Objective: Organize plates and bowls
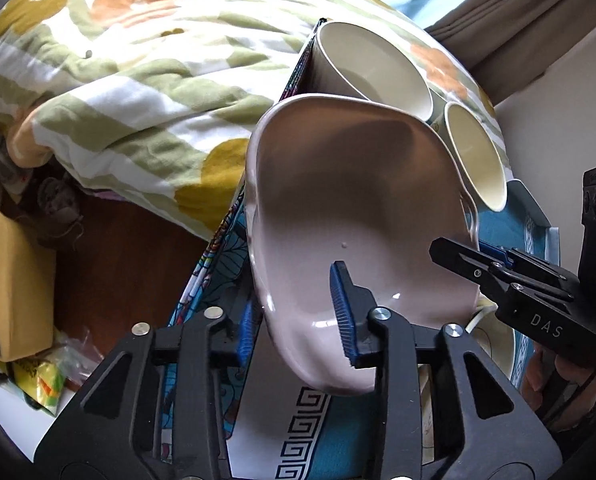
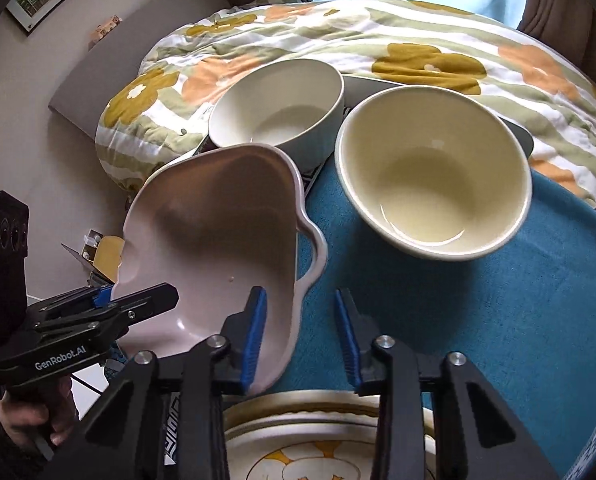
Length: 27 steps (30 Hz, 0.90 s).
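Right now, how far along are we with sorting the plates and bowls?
Done: little that shows. A patterned plate lies nearest the camera, possibly on top of another. In hand: the left gripper and the right gripper clamp opposite rims of the tilted pink dish. Left: the far cream bowl and the near cream bowl stand apart, unstacked, on the blue cloth, and the dish needs a place.
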Tool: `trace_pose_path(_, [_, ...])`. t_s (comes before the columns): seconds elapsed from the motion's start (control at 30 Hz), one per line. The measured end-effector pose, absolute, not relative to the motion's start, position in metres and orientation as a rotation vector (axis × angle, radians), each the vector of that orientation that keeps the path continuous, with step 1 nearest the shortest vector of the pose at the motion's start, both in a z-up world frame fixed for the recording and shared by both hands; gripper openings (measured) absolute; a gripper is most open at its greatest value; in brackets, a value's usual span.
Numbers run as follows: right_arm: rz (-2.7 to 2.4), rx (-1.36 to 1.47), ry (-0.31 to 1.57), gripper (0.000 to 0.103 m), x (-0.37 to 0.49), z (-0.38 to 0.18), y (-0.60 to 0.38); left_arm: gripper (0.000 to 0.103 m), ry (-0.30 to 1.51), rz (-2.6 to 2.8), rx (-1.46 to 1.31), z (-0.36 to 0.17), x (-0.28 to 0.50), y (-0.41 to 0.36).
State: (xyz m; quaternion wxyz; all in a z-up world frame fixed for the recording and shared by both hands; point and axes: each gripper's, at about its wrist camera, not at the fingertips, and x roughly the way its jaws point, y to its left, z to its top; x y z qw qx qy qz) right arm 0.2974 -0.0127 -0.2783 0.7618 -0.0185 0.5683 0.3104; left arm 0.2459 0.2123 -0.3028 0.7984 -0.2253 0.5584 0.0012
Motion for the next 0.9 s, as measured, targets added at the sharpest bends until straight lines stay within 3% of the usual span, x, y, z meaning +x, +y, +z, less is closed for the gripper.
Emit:
trace_pose_path(0.07, [0.689,-0.033,1.264,0.014,0.301,-0.284,-0.007,0.021,1.213,0.007,-0.479,-0.306,0.248,0.215])
trace_pose_path(0.17, [0.683,-0.04,1.262,0.012,0.3,-0.286,-0.005,0.02,1.215,0.01,-0.466,-0.307,0.249,0.216])
trace_pose_path(0.5, [0.699,-0.038,1.208,0.011,0.288,-0.271,-0.009,0.02,1.175,0.022,-0.395,-0.283,0.236,0.207])
trace_pose_path(0.9, [0.761,-0.012,1.07,0.011,0.243,-0.219,-0.073,0.02,1.047,0.073,-0.334,-0.209,0.185,0.144])
